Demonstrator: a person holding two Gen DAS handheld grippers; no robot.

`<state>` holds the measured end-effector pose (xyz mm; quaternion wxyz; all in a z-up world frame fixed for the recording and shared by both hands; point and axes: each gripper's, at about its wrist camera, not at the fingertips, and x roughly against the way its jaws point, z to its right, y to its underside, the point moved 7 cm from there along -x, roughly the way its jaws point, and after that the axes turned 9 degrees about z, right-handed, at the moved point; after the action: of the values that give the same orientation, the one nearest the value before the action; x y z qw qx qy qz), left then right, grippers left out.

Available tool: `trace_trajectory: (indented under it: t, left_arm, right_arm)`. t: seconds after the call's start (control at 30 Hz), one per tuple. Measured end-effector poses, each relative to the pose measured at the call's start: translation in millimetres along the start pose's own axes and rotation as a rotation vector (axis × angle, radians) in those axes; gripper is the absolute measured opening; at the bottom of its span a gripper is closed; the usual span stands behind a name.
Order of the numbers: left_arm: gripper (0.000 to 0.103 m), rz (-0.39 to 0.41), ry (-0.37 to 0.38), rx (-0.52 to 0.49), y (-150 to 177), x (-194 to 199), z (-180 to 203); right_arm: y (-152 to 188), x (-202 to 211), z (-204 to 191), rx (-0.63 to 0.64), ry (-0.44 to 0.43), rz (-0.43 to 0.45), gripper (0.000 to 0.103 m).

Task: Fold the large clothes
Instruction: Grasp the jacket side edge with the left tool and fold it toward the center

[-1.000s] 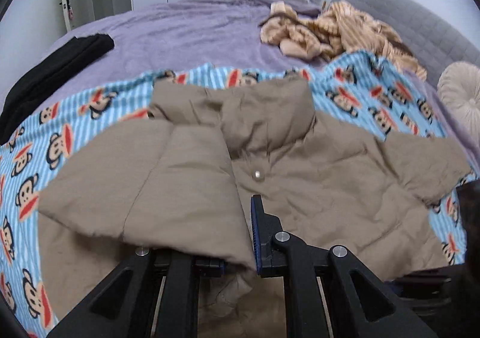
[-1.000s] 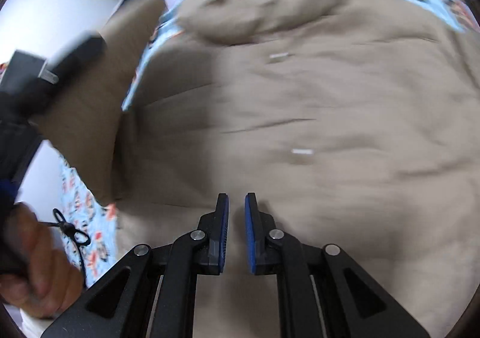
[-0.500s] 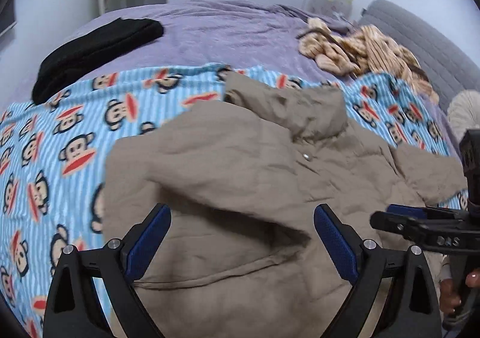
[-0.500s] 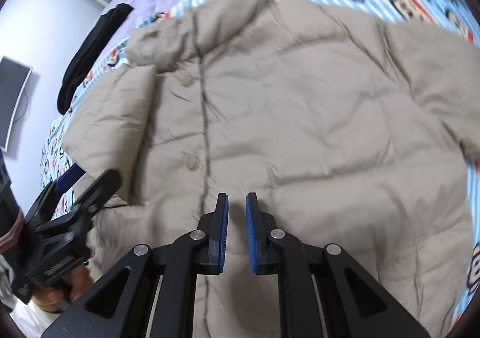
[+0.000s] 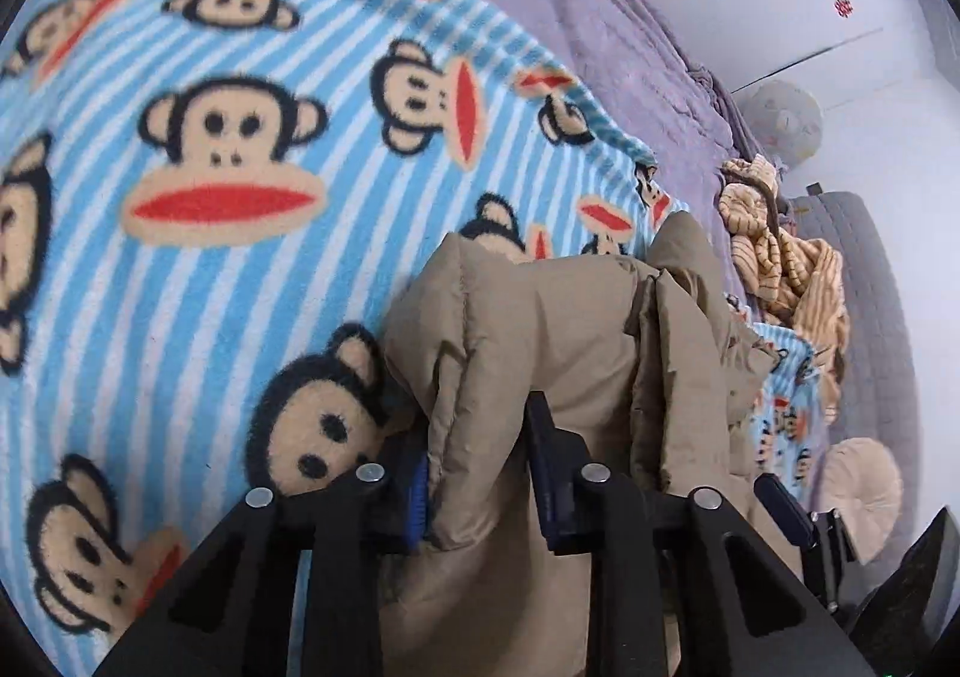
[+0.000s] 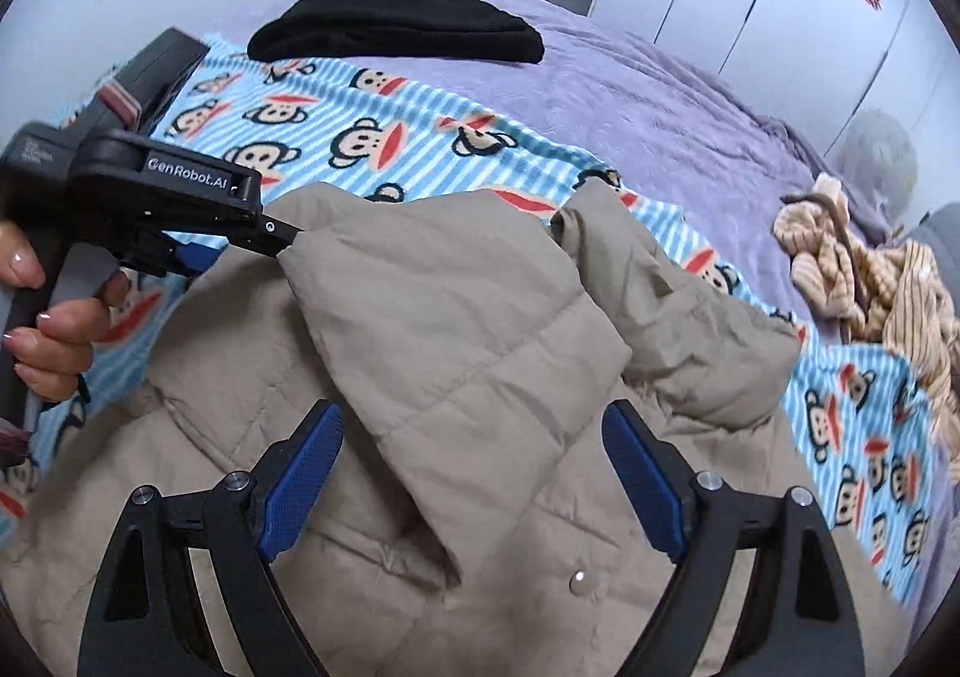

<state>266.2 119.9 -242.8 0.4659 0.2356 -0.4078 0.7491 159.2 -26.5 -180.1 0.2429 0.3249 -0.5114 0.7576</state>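
A tan padded jacket (image 6: 456, 317) lies front up on a monkey-print blanket (image 6: 420, 137). Its left sleeve is folded in over the chest. My left gripper (image 6: 282, 242), held by a hand (image 6: 54, 341), is closing and pinches the sleeve's outer edge. In the left wrist view the jacket (image 5: 540, 329) fills the gap of that gripper (image 5: 480, 473), with both pads against the cloth. My right gripper (image 6: 474, 461) hovers over the folded sleeve near the snap buttons. Its jaws are opening wide, and the fabric lies below them without touching either pad.
The blanket (image 5: 240, 197) covers a purple bedspread (image 6: 660, 107). A folded black garment (image 6: 396, 35) lies at the far side. A tan striped garment (image 6: 870, 281) is heaped at the right, beside a round cushion (image 5: 864, 479). White wardrobe doors stand behind the bed.
My left gripper went from wide open to closed on the sleeve edge after moving to the jacket's left side. My right gripper went from shut to wide open, and both views have rolled.
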Motion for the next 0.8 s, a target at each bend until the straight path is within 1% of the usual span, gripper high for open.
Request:
trace_trajectory:
  t: [0.03, 0.07, 0.1, 0.13, 0.17, 0.23, 0.27, 0.3, 0.37, 0.43, 0.47, 0.53, 0.57, 0.6, 0.67, 0.7, 0.73, 0.77, 0.8]
  left_arm:
    - [0.022, 0.027, -0.032, -0.061, -1, 3, 8]
    - [0.022, 0.053, -0.074, -0.129, -1, 7, 14]
    - [0.022, 0.071, -0.107, -0.186, 0, 10, 19]
    - [0.022, 0.089, -0.148, -0.25, 1, 12, 23]
    - [0.022, 0.098, -0.177, -0.291, 1, 12, 26]
    - [0.022, 0.102, -0.212, -0.343, 3, 9, 27]
    - [0.022, 0.098, -0.222, -0.354, 3, 7, 26]
    - [0.022, 0.096, -0.233, -0.362, 5, 3, 25]
    - [0.022, 0.092, -0.276, -0.382, 6, -3, 22]
    - [0.022, 0.102, -0.318, -0.397, 5, -4, 22]
    - [0.022, 0.105, -0.33, -0.403, 5, -2, 25]
    - [0.022, 0.133, -0.367, -0.42, 0, 13, 28]
    - [0.022, 0.154, -0.383, -0.43, -4, 22, 29]
    - [0.022, 0.176, -0.391, -0.436, -8, 33, 31]
    - [0.022, 0.197, -0.381, -0.434, -11, 50, 33]
    - [0.022, 0.193, -0.372, -0.431, -10, 55, 34]
    - [0.022, 0.181, -0.361, -0.428, -6, 58, 35]
    - [0.022, 0.163, -0.342, -0.429, 0, 59, 37]
    - [0.022, 0.139, -0.327, -0.435, 9, 57, 38]
  right_arm:
    - [1, -7, 1, 0.011, 0.024, -0.002, 0.088]
    - [1, -7, 5, 0.003, 0.047, 0.01, 0.071]
    - [3, -10, 12, -0.023, 0.054, 0.011, 0.03]
    - [6, -12, 24, -0.075, 0.06, -0.002, 0.01]
    - [9, -13, 39, -0.152, 0.061, 0.002, 0.006]
    - [25, -1, 77, -0.334, 0.081, 0.026, 0.006]
    - [39, 2, 93, -0.43, 0.078, 0.022, 0.006]
    - [55, 3, 108, -0.546, 0.056, 0.004, 0.006]
    - [100, -6, 132, -0.832, -0.03, -0.075, 0.006]
    - [141, -20, 139, -1.09, -0.141, -0.154, 0.006]
    - [157, -24, 140, -1.193, -0.197, -0.177, 0.007]
    - [172, -21, 142, -1.305, -0.276, -0.196, 0.009]
    - [175, -15, 144, -1.301, -0.273, -0.21, 0.015]
    - [175, -7, 148, -1.268, -0.254, -0.218, 0.022]
    - [174, 15, 162, -1.173, -0.163, -0.199, 0.023]
    - [171, 26, 168, -1.126, -0.113, -0.178, 0.023]
    - [168, 37, 176, -1.075, -0.057, -0.151, 0.023]
    - [162, 45, 181, -1.025, -0.021, -0.12, 0.023]
    - [157, 50, 183, -0.982, -0.007, -0.092, 0.023]
